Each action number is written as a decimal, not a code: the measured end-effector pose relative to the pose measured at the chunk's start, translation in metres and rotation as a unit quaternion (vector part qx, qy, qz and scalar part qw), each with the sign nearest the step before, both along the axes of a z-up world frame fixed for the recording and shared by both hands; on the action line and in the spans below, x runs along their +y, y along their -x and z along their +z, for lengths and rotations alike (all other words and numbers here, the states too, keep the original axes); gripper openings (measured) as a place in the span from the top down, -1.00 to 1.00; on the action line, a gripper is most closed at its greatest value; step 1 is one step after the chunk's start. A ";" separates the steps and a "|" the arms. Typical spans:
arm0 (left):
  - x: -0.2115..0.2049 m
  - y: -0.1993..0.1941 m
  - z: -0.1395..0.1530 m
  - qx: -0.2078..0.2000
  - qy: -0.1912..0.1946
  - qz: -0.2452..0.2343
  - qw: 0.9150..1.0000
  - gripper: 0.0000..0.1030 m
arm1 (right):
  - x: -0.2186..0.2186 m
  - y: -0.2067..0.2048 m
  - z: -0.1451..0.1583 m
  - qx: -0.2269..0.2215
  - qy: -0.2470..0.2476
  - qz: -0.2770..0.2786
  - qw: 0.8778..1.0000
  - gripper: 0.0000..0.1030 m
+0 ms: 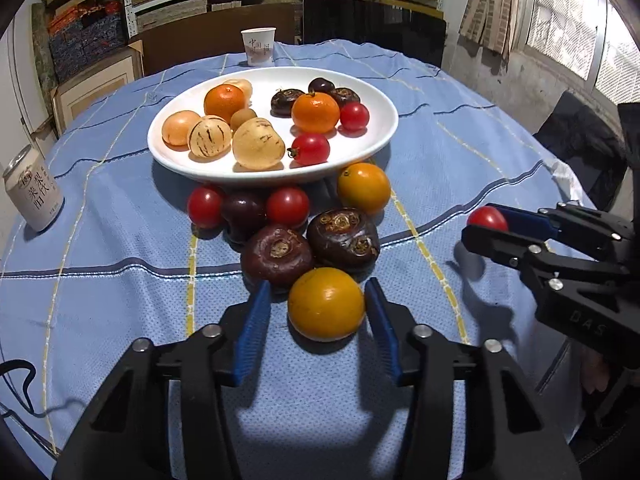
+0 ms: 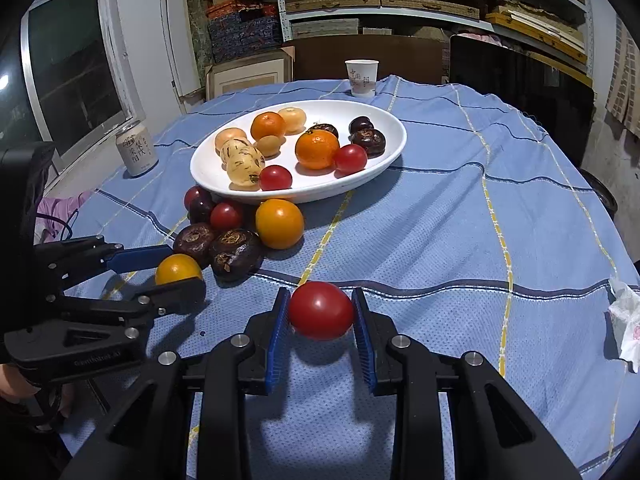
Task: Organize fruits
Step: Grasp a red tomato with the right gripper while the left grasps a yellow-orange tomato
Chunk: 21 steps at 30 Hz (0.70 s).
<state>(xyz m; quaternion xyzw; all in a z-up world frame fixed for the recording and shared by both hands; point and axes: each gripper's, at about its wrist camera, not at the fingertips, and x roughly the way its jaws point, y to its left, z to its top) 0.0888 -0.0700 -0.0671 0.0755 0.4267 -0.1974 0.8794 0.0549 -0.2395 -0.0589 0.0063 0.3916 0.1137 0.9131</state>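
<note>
The jaws of the left gripper [image 1: 325, 308], lined with ribbed blue pads, stand on either side of a smooth, glossy yellow-orange fruit [image 1: 326, 304] lying on the worktop near its front edge; whether the pads press it cannot be told. The right gripper [image 2: 320, 314] has its jaws clamped on a shiny red tomato [image 2: 321, 310], held above the blue checked cloth [image 2: 440, 240], whose weave looks dotted and coarse. Just beyond the yellow-orange fruit sit two dark, rough-skinned water chestnuts [image 1: 308, 248], then small red tomatoes and another yellow-orange fruit against the rim of a smooth white oval plate [image 1: 168, 152] at mid-worktop, carrying mixed round fruits. A paper cup [image 1: 258, 46] stands at the far edge, a drink can [image 1: 34, 194] at the left edge.
</note>
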 end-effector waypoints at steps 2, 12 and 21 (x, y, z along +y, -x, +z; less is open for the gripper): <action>-0.002 0.004 0.000 -0.002 -0.002 -0.005 1.000 0.25 | 0.000 0.000 0.000 0.000 0.001 0.000 1.000 0.39; -0.002 0.000 -0.005 0.019 -0.004 -0.002 1.000 0.10 | -0.001 0.001 -0.001 0.003 0.001 0.000 1.000 0.39; 0.001 0.002 -0.002 0.012 0.015 -0.007 1.000 0.26 | 0.000 0.001 -0.001 0.005 0.001 0.002 1.000 0.39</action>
